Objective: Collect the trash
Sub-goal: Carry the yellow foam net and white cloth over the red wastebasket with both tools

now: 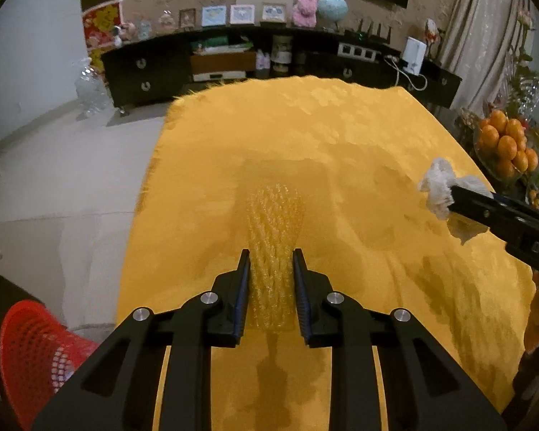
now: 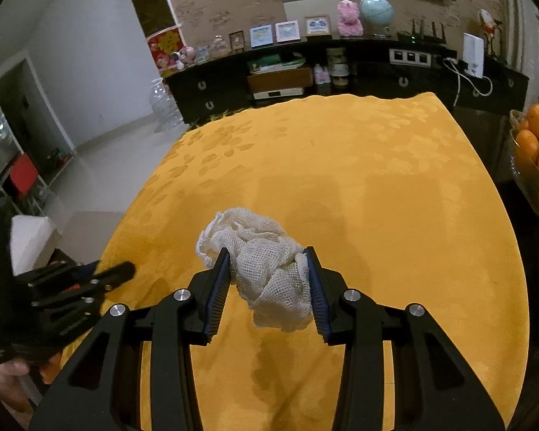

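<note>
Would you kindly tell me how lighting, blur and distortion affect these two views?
Left wrist view: dim warm light, the yellow foam net nearly blends into the tablecloth, shadows fall below the left gripper, and the red basket is smeared. Right wrist view: the white mesh rag is sharp, while fisheye bends the cabinet.

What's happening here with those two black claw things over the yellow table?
A person is clearing trash with a handheld gripper in each hand. The left gripper has its jaws closed on a yellow foam fruit net, and the right gripper is clamped on a crumpled white mesh cloth. Both hang above the yellow tablecloth. A red basket sits on the floor to the left.
</note>
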Action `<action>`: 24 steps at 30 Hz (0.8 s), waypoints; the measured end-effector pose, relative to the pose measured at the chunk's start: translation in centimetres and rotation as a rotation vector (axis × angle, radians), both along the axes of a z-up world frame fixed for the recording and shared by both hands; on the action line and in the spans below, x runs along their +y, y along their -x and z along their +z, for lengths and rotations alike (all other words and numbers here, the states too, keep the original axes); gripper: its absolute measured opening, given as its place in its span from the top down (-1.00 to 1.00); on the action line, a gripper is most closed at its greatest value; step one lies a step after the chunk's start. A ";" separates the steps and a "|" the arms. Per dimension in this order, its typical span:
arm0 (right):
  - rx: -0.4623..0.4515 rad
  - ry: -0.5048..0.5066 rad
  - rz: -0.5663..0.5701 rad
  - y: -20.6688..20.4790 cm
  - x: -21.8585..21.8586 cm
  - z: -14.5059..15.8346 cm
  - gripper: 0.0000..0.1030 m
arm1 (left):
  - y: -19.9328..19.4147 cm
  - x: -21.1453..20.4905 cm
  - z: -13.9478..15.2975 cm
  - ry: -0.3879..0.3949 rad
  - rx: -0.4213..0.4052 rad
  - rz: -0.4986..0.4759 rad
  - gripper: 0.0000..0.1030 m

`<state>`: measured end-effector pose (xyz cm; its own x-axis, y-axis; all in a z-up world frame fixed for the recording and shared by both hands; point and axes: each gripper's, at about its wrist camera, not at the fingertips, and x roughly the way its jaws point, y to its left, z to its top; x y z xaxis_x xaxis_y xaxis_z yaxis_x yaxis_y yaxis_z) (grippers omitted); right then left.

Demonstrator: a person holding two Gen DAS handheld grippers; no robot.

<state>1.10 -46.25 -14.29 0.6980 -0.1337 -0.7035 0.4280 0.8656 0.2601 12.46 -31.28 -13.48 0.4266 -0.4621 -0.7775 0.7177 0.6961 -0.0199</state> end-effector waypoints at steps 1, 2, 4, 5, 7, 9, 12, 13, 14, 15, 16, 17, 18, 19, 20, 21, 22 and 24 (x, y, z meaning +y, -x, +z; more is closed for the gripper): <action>0.001 0.003 0.005 -0.2 0.1 0.0 0.23 | 0.2 0.6 0.3 0.001 -0.012 0.007 0.58; 0.001 0.008 0.011 -0.3 0.4 0.0 0.23 | 0.4 1.0 0.5 0.002 -0.021 0.011 0.58; 0.003 0.017 0.023 -0.5 1.0 0.0 0.23 | 0.8 2.1 1.2 0.007 -0.044 0.023 0.58; 0.004 0.022 0.030 -0.5 1.3 0.1 0.23 | 1.1 2.9 1.6 0.009 -0.058 0.031 0.58; 0.005 0.031 0.041 -0.6 1.8 0.1 0.23 | 1.5 4.1 2.3 0.009 -0.081 0.045 0.58; 0.010 0.041 0.058 -0.8 2.5 0.0 0.23 | 2.0 5.7 2.9 0.018 -0.095 0.064 0.58; 0.014 0.054 0.081 -1.2 3.4 0.0 0.23 | 2.6 8.2 3.5 0.032 -0.103 0.105 0.58; 0.016 0.058 0.094 -1.3 3.9 0.0 0.23 | 2.8 9.3 3.7 0.033 -0.112 0.126 0.58; 0.017 0.061 0.102 -1.3 4.3 0.0 0.23 | 3.0 10.0 3.8 0.029 -0.119 0.139 0.58; 0.018 0.065 0.112 -1.3 4.8 -0.1 0.23 | 3.1 10.8 3.9 0.027 -0.124 0.153 0.58; 0.021 0.073 0.123 -1.4 5.4 -0.2 0.23 | 3.2 11.5 4.0 0.027 -0.124 0.167 0.58; 0.024 0.077 0.131 -1.4 6.0 -0.2 0.23 | 3.3 12.4 4.1 0.031 -0.117 0.185 0.58; 0.027 0.079 0.140 -1.5 6.5 -0.3 0.23 | 3.5 13.3 4.2 0.030 -0.113 0.201 0.58; 0.030 0.081 0.149 -1.5 7.0 -0.4 0.23 | 3.6 14.1 4.2 0.026 -0.117 0.213 0.58; 0.033 0.086 0.162 -1.5 7.9 -0.5 0.23 | 3.9 14.7 4.4 0.025 -0.124 0.222 0.58; 0.034 0.088 0.168 -1.5 8.3 -0.5 0.23 | 4.2 15.3 4.6 0.025 -0.129 0.234 0.58; 0.031 0.090 0.178 -1.4 9.1 -0.5 0.23 | 4.3 15.7 4.8 0.027 -0.132 0.240 0.58; 0.020 0.101 0.191 -1.2 10.3 -0.2 0.23 | 4.7 17.1 5.1 0.033 -0.139 0.264 0.58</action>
